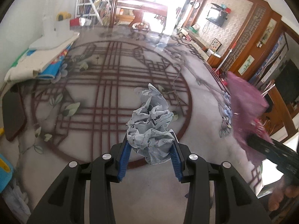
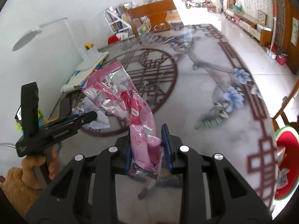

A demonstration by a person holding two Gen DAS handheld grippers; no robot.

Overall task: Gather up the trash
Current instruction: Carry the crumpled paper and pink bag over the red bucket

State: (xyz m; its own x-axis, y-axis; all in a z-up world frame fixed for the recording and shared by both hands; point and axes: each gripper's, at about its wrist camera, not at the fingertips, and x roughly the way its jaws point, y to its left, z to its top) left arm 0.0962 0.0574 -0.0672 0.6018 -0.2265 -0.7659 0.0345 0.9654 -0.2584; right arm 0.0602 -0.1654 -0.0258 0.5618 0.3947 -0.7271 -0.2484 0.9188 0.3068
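Above the glossy tabletop [image 1: 93,102], printed with a dark-red lattice circle and pale flowers, the left gripper [image 1: 150,145] is clamped on a crumpled ball of printed paper [image 1: 151,119]. At its three o'clock, the right gripper [image 2: 146,145] pinches a pink, foil-lined wrapper [image 2: 129,97], creased and shiny. Wooden furniture lines the bright room.
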